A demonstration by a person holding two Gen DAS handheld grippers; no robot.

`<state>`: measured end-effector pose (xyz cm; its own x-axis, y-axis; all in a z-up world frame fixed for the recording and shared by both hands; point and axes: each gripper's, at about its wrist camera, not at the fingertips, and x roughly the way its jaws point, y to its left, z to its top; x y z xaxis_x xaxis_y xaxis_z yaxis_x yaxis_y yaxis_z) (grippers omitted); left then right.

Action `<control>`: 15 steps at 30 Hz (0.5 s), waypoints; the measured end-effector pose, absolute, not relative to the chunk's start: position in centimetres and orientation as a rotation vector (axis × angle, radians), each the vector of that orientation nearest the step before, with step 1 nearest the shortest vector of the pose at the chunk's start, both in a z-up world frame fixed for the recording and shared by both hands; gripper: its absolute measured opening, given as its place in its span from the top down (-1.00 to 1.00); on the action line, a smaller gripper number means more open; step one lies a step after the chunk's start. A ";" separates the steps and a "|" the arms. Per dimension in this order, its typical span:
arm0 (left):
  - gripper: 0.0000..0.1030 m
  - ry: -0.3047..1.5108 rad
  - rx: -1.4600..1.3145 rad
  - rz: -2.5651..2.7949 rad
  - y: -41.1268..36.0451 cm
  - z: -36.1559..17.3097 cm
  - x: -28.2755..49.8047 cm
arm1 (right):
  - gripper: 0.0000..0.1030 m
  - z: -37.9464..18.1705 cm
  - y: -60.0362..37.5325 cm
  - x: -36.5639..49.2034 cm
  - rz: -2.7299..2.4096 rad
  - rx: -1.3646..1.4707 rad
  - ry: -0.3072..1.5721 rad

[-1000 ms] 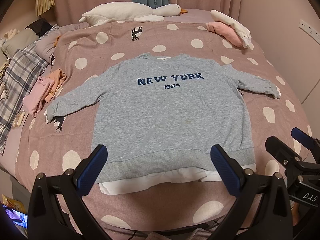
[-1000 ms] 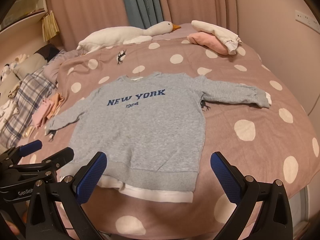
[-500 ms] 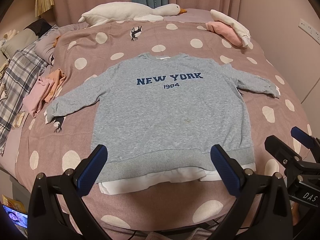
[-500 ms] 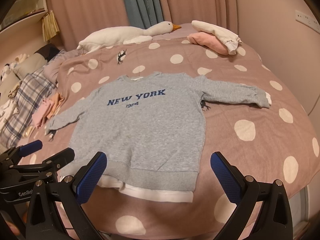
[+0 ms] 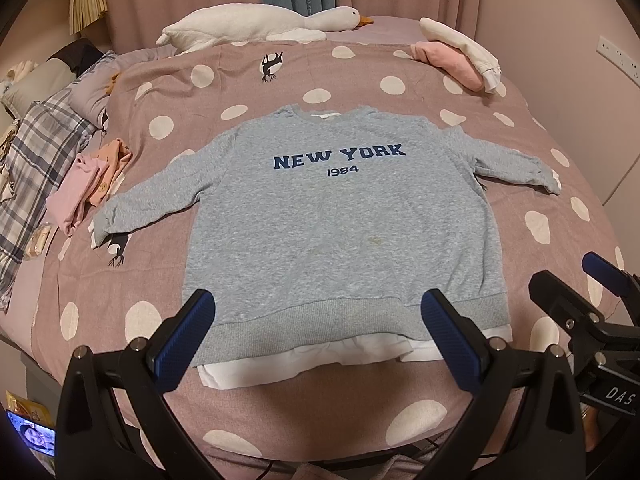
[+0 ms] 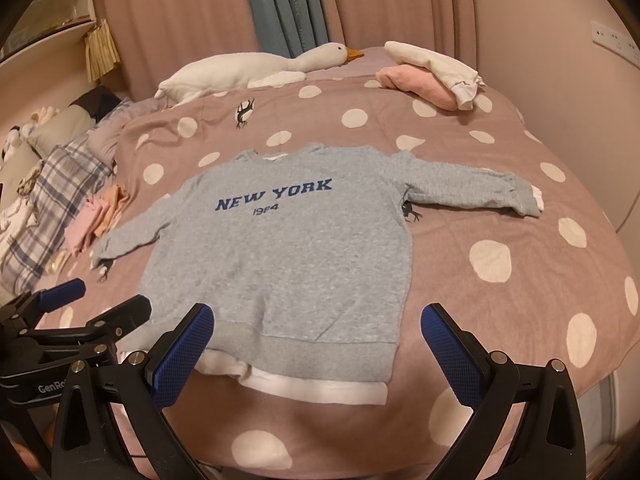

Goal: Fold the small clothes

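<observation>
No visible change against the frames from 1.0 s and 0.5 s ago: sweatshirt, both claws and the surrounding items sit in the same places in both views.

Left claw (image 5: 318,332): released, blue pads spread wide, held low over the near edge of the bed (image 5: 352,404), pointing toward the far end. Its pads frame the near hem of the sweatshirt; whether they touch the fabric cannot be told. In the right wrist view it appears at the left edge, near the hem's left corner.

Right claw (image 6: 318,344): released, pads wide apart, holding nothing, level with the left one and to its right, aimed the same way. Its left pad lies over the hem, its right pad over bare bedspread.

Grey sweatshirt (image 5: 340,220): flat, face up, centred on the spotted bedspread. Long axis runs near to far, collar at the far end, white-edged hem nearest. "NEW YORK 1984" reads upright. Sleeves spread left and right.

Also seen: goose plush (image 5: 260,26) at the far edge; folded pink-and-white clothes (image 5: 460,58) far right; pink and orange garments (image 5: 92,184) at left.
</observation>
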<state>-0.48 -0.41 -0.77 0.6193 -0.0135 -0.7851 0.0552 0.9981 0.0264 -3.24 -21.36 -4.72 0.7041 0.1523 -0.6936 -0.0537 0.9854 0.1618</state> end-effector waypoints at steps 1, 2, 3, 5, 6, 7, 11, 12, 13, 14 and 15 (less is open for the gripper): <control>-1.00 0.901 0.050 -0.039 -0.4 -0.8 -0.5 | -0.99 -4.7 -21.4 -3.2 0.115 0.132 0.781; -1.00 0.902 0.051 -0.039 -0.4 -0.8 -0.5 | -0.99 -4.7 -21.4 -3.2 0.115 0.132 0.782; -1.00 0.902 0.051 -0.039 -0.4 -0.8 -0.5 | -0.99 -4.7 -21.3 -3.2 0.114 0.132 0.782; -1.00 0.903 0.049 -0.041 -0.4 -0.8 -0.5 | -0.99 -4.7 -21.3 -3.2 0.114 0.132 0.783; -1.00 0.903 0.049 -0.041 -0.4 -0.8 -0.5 | -0.99 -4.7 -21.3 -3.2 0.114 0.132 0.784; -1.00 0.905 0.051 -0.042 -0.4 -0.8 -0.4 | -0.99 -4.7 -21.2 -3.2 0.114 0.132 0.785; -1.00 0.911 0.054 -0.041 -0.5 -1.1 -0.3 | -0.99 -4.8 -21.3 -3.2 0.115 0.132 0.784; -1.00 0.915 0.052 -0.041 -0.5 -1.2 -0.2 | -0.99 -4.8 -21.2 -3.2 0.114 0.133 0.784; -1.00 0.918 0.046 -0.043 -0.4 -1.3 -0.1 | -0.99 -4.8 -21.3 -3.2 0.115 0.134 0.784; -1.00 0.925 0.028 -0.048 -0.2 -1.5 0.0 | -0.99 -4.7 -21.3 -3.2 0.117 0.137 0.783; -1.00 0.932 0.009 -0.056 0.0 -1.7 0.2 | -0.99 -4.9 -21.3 -3.2 0.125 0.149 0.783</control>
